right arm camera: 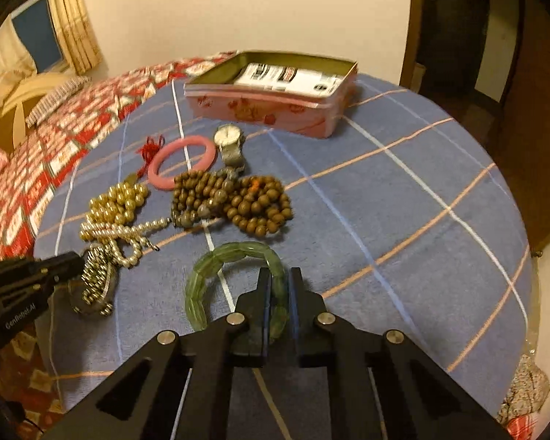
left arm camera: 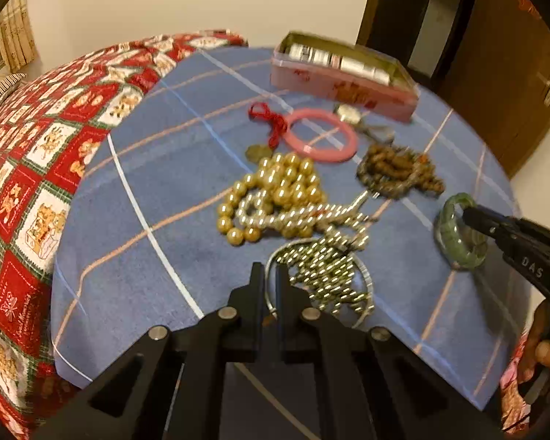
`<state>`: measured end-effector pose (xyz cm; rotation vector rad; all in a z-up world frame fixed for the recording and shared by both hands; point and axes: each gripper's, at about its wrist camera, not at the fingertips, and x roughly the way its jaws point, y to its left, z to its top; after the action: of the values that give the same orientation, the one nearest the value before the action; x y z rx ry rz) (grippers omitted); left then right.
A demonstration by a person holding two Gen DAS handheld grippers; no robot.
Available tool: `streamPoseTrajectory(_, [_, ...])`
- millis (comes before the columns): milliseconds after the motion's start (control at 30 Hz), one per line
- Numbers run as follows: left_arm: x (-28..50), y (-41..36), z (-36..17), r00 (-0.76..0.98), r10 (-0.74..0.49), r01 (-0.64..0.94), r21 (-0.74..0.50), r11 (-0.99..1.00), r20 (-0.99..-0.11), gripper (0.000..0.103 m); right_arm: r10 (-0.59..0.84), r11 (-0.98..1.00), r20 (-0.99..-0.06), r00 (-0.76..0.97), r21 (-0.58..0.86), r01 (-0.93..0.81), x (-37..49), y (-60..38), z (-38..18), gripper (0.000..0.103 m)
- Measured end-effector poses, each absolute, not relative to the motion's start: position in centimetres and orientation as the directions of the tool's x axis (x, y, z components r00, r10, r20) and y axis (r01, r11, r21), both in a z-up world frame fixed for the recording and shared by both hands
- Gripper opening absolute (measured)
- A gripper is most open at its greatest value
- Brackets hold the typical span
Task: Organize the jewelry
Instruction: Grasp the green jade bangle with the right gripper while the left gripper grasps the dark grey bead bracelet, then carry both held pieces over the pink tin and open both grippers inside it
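Jewelry lies on a blue checked cloth. My left gripper [left arm camera: 271, 278] is shut on the rim of a silver bangle [left arm camera: 363, 275] draped with a small-bead chain [left arm camera: 326, 275]. My right gripper [right arm camera: 279, 282] is shut on a green jade bangle [right arm camera: 216, 260], seen also in the left wrist view [left arm camera: 454, 234]. Gold pearl strands [left arm camera: 275, 190], brown wooden beads [right arm camera: 238, 201], a pink bangle [right arm camera: 181, 161], a red cord [left arm camera: 271, 121] and a wristwatch [right arm camera: 229, 139] lie beyond. An open pink tin box [right arm camera: 275, 106] stands at the back.
A red patterned quilt [left arm camera: 36, 168] lies to the left of the blue cloth [right arm camera: 403, 201]. A dark wooden door [left arm camera: 495, 73] stands at the back right. The cloth's edge drops off at right and front.
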<state>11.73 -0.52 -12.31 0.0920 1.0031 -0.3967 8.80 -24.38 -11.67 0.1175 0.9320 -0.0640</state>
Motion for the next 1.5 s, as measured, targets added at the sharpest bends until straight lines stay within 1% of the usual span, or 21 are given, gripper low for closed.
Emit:
streamPoseTrajectory(200, [11.1,0.0,-8.8,0.562,-0.331,0.389,-0.111,0.915,-0.758,0.007,0.015,0.989,-0.758,0.652,0.106,0.101,8.1,-24.7,-9.3,0.008])
streamPoseTrajectory(233, [11.1,0.1,-8.3,0.565,-0.345,0.387,-0.128,0.913,-0.749,0.014,0.021,0.989,-0.754,0.657,0.110,0.095,8.1,-24.6,-9.1,0.008])
streamPoseTrajectory(267, [11.6,0.2,-8.3,0.555,-0.357,0.390,-0.144,0.910,-0.751,0.023,0.022,0.989,-0.748,0.664,0.114,0.096,8.0,-24.6,-8.9,0.008])
streamPoseTrajectory(333, [12.3,0.1,-8.0,0.535,-0.379,0.386,-0.181,0.905,-0.755,0.088,0.020,0.987,-0.741,0.671,0.120,0.104,8.1,-24.8,-8.6,0.008])
streamPoseTrajectory(367, [12.5,0.2,-7.8,0.549,-0.383,0.379,-0.186,0.906,-0.743,0.096,0.021,0.986,-0.738,0.675,0.126,0.107,8.1,-25.0,-8.4,0.008])
streamPoseTrajectory(400, [12.3,0.1,-7.4,0.571,-0.392,0.377,-0.194,0.906,-0.721,0.099,0.021,0.985,-0.733,0.680,0.130,0.110,8.2,-25.2,-8.1,0.008])
streamPoseTrajectory(500, [12.9,-1.7,-6.7,0.563,-0.452,0.431,-0.221,0.875,-0.692,0.099,0.008,0.983,-0.714,0.700,0.135,0.127,8.4,-25.8,-7.1,0.008])
streamPoseTrajectory(567, [13.4,-4.4,-6.8,0.548,-0.444,0.485,-0.163,0.859,-0.709,0.096,-0.004,0.980,-0.701,0.713,0.139,0.142,8.5,-26.4,-6.4,0.008])
streamPoseTrajectory(633, [13.9,-7.5,-7.7,0.531,-0.428,0.538,-0.100,0.837,-0.731,0.086,-0.024,0.979,-0.691,0.723,0.130,0.157,8.8,-27.0,-5.7,0.008])
streamPoseTrajectory(733, [15.7,-11.3,-10.0,0.442,-0.428,0.579,-0.114,0.807,-0.788,0.085,-0.047,0.976,-0.692,0.720,0.122,0.181,9.1,-28.0,-5.6,0.008])
streamPoseTrajectory(867, [16.8,-13.8,-12.0,0.437,-0.349,0.571,-0.044,0.820,-0.829,0.086,-0.052,0.970,-0.699,0.713,0.134,0.203,9.1,-29.2,-5.8,0.008])
streamPoseTrajectory(900, [16.8,-14.0,-12.4,0.427,-0.346,0.573,-0.046,0.818,-0.835,0.081,-0.056,0.970,-0.699,0.713,0.133,0.206,9.1,-29.4,-5.8,0.008])
streamPoseTrajectory(933, [16.8,-14.0,-12.8,0.413,-0.355,0.580,-0.059,0.813,-0.839,0.061,-0.059,0.969,-0.699,0.713,0.130,0.208,9.1,-29.5,-5.9,0.008])
streamPoseTrajectory(967, [16.8,-14.0,-13.2,0.400,-0.356,0.582,-0.066,0.810,-0.845,0.052,-0.063,0.969,-0.699,0.712,0.127,0.211,9.2,-29.7,-5.9,0.008])
streamPoseTrajectory(1000, [16.8,-13.9,-13.4,0.400,-0.341,0.577,-0.055,0.815,-0.851,0.038,-0.064,0.969,-0.700,0.712,0.127,0.213,9.3,-29.8,-6.0,0.008])
streamPoseTrajectory(1033, [16.9,-13.7,-13.5,0.405,-0.336,0.571,-0.052,0.820,-0.850,0.030,-0.060,0.968,-0.701,0.710,0.133,0.214,9.4,-30.0,-6.2,0.008])
streamPoseTrajectory(1067, [17.1,-13.2,-13.3,0.401,-0.355,0.565,-0.077,0.822,-0.845,0.025,-0.056,0.967,-0.703,0.709,0.139,0.213,9.5,-30.0,-6.3,0.008])
streamPoseTrajectory(1133, [17.7,-11.9,-12.9,0.377,-0.416,0.544,-0.166,0.823,-0.827,0.013,-0.045,0.966,-0.705,0.707,0.149,0.210,9.8,-30.0,-6.6,0.008])
streamPoseTrajectory(1200, [17.8,-10.8,-12.0,0.390,-0.443,0.525,-0.201,0.827,-0.807,0.010,-0.035,0.967,-0.708,0.706,0.155,0.203,10.0,-29.7,-6.9,0.008])
streamPoseTrajectory(1367, [17.2,-8.2,-9.0,0.412,-0.527,0.523,-0.281,0.805,-0.743,0.010,-0.018,0.967,-0.703,0.711,0.167,0.190,10.0,-29.4,-6.9,0.008])
streamPoseTrajectory(1500, [17.2,-6.8,-7.6,0.443,-0.544,0.508,-0.300,0.807,-0.713,0.010,-0.020,0.967,-0.692,0.721,0.169,0.190,9.9,-29.3,-6.5,0.008])
